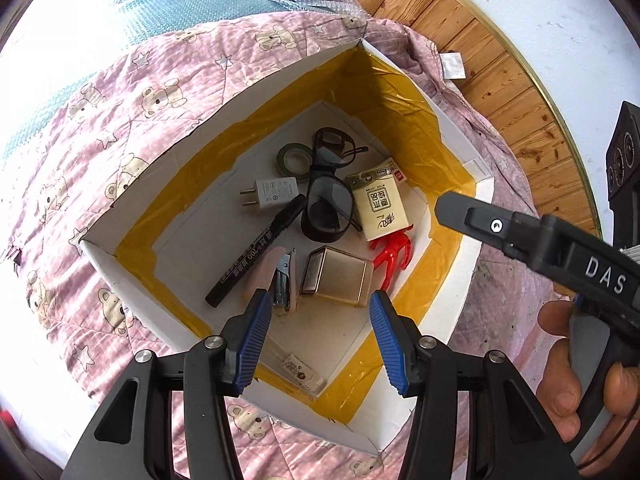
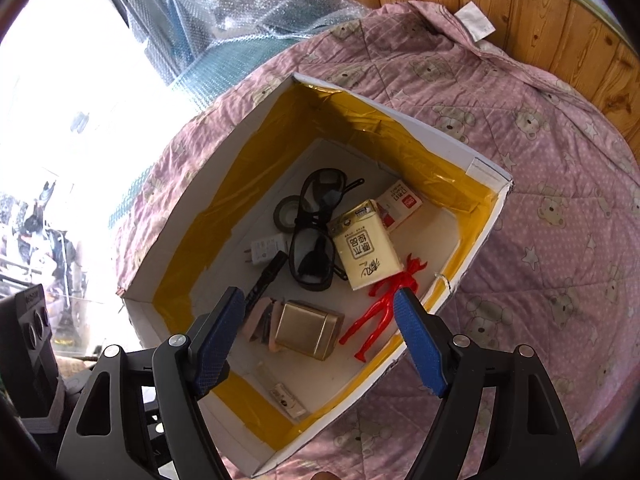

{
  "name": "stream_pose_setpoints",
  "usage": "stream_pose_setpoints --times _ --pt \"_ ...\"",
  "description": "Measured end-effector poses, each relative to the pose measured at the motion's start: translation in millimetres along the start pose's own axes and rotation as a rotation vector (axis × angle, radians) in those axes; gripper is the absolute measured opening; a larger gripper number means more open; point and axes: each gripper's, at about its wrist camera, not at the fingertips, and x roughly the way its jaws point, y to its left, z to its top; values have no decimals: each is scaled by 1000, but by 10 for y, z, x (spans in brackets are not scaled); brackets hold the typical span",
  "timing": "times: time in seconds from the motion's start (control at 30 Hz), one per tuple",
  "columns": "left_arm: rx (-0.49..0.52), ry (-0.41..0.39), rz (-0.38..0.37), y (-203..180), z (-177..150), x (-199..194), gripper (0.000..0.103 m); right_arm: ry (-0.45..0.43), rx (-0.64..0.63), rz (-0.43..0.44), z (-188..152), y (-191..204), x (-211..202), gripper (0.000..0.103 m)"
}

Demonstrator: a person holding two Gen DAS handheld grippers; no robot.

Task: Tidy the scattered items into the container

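Nearest the camera, the blue pads [image 1: 252, 340] of the left gripper [image 1: 318, 338] are seen spread wide apart, and nothing is held between them. In the right wrist view the right gripper [image 2: 320, 344] is also spread wide and nothing is held in it.

Both grippers are held above the white box [image 1: 104, 256] with yellow tape inside, which sits on a pink blanket [image 1: 100, 128] with little bears on it. The right gripper is tipped down toward the box from the side, and a hand [image 1: 568, 380] is seen around its handle.

Many things are already laid inside the box: dark glasses [image 1: 328, 204], a roll of tape [image 1: 294, 158], a white plug [image 1: 272, 194], a black marker [image 1: 256, 252], a small stapler [image 1: 284, 284], a gold tin [image 1: 340, 276], a red toy figure [image 1: 390, 254], a yellow packet [image 1: 380, 206], a red and white packet [image 2: 400, 204] behind it, and a small flat packet [image 1: 302, 372] near the front wall.

No loose things are seen on the blanket around the box. So the tidying is judged to be nearly done or done, though parts of the blanket are hidden from view.
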Motion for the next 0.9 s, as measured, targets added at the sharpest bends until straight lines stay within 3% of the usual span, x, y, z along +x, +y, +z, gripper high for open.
stream_pose_setpoints --times 0.33,0.9 --pt "35 -32 10 -86 -54 -153 53 -19 -35 -113 -209 10 -164 79" --pt "75 -81 39 -215 -203 -424 53 -30 -87 -93 -344 214 -356 79"
